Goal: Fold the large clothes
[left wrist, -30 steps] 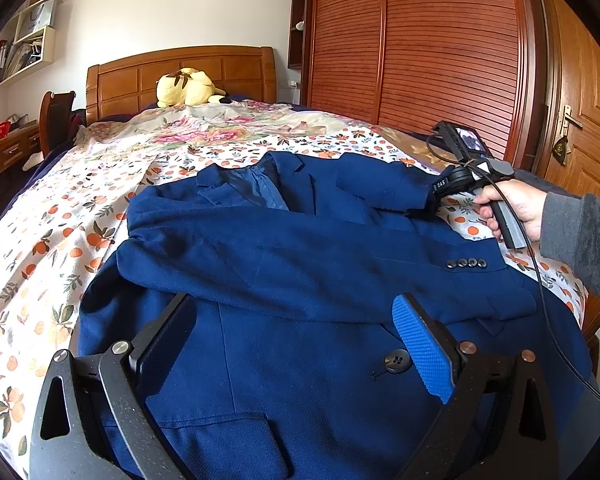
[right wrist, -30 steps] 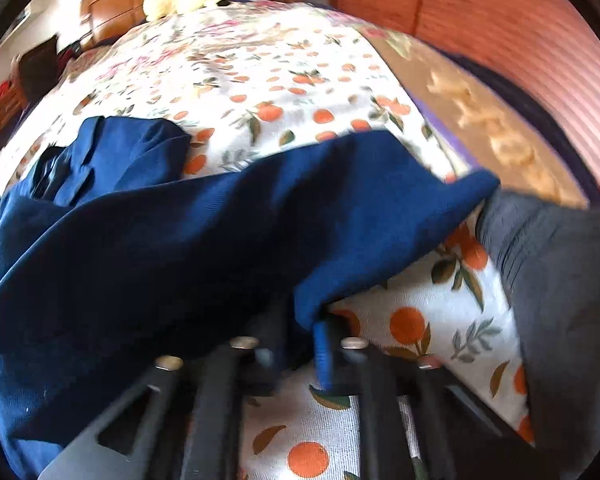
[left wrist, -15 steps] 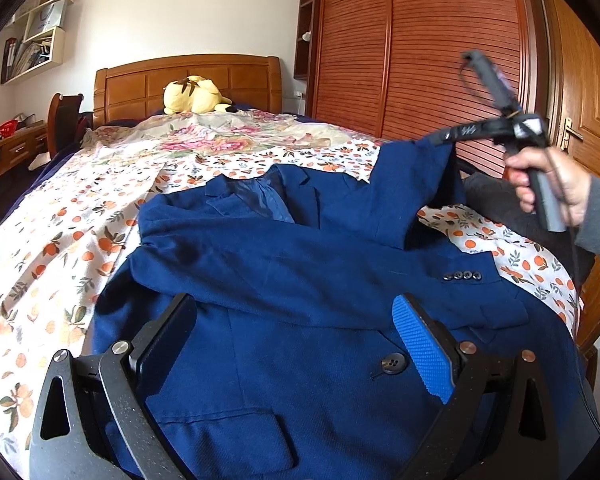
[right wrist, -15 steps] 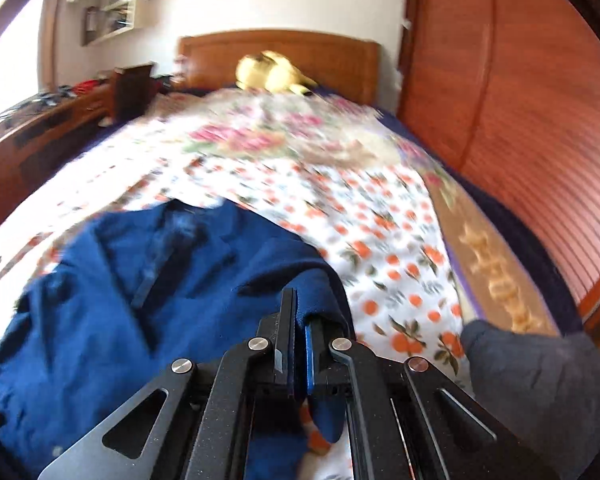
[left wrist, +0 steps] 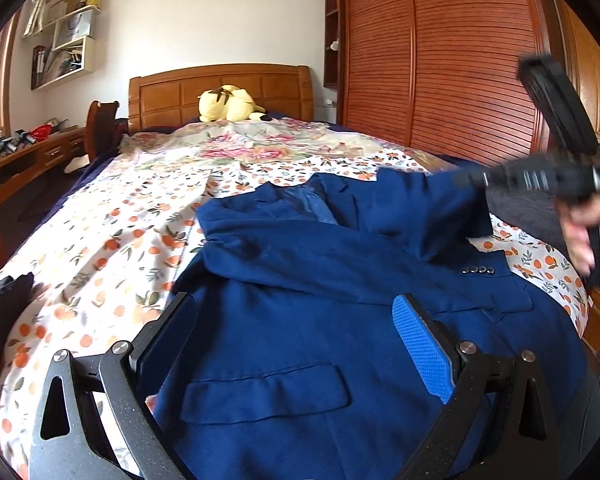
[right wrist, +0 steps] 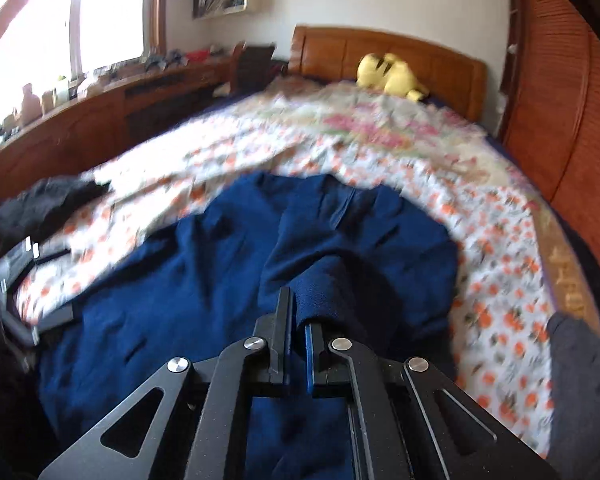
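One navy blazer (left wrist: 308,312) lies face up on the orange-print bedspread (left wrist: 112,248), with the left gripper (left wrist: 296,344) hovering over its hem, jaws wide and empty, and the right gripper (right wrist: 296,344) clamped on a raised sleeve cuff (right wrist: 320,292). The cloth looks soft yet weighty, best held at cuffs or shoulder seams. Blur smears the right view; the near hem is cut off.

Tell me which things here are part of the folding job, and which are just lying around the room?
Part of the job:
- blue jacket, spread on the bed
- its sleeve, pinched in the right tool
- left tool, open above the jacket's lower part

Just lying about:
- yellow plush toy by the headboard
- dark garment at the bed's edge
- wall shelves
- desk with clutter
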Available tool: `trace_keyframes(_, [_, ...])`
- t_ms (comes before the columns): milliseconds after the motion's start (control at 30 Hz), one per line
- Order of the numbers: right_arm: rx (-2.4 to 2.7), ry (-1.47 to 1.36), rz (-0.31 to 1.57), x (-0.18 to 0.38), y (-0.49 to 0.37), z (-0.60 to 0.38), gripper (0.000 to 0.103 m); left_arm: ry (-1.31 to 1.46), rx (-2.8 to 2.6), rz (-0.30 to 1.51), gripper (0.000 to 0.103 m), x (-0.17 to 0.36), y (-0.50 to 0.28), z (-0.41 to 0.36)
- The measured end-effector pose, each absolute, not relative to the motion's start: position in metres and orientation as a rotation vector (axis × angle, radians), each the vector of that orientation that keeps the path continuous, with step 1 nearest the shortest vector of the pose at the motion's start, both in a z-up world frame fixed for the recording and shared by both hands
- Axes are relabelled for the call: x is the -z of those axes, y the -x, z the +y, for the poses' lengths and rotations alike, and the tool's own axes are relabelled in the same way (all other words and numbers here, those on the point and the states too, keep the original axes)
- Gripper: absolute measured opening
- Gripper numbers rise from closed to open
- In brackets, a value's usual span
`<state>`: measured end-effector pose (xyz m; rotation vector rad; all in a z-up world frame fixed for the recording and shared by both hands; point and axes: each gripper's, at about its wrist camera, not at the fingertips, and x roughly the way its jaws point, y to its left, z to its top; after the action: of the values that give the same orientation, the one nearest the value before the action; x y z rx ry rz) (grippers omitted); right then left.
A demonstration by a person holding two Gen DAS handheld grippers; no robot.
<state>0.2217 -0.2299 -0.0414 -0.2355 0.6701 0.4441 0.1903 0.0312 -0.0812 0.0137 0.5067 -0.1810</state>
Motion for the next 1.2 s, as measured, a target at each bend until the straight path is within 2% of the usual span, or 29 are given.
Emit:
trace_keyframes(67, [-0.446,0.243,0.725,0.058,-0.211,-0.231,0.003,-0.014,0.172,0.506,0.099,0.08,-0.188,0.033])
trace_keyframes(167, [-0.428,0.258,0.776,0.076,-0.195,-0.238,0.017,-0.013,0.166,0.509,0.099,0.081,-0.186,0.035])
trace_keyframes(233, [-0.422,0.249,0.79,0.079,-0.186,-0.248,0.034,-0.015,0.165,0.513,0.099,0.083,-0.184,0.035])
trace_keyframes(400, [-0.382,0.235,0.755,0.06,-0.166,-0.265,0.05,-0.024,0.172,0.534,0.099,0.092,-0.18,0.033])
trace_keyframes(667, [-0.267,0.193,0.74,0.063,-0.184,-0.277,0.053,-0.029,0.174,0.555,0.099,0.098,-0.179,0.032])
trace_keyframes(1200, [-0.26,0.021,0.894,0.132,-0.258,-0.251,0.055,-0.032,0.168,0.573,0.099,0.101,-0.18,0.035])
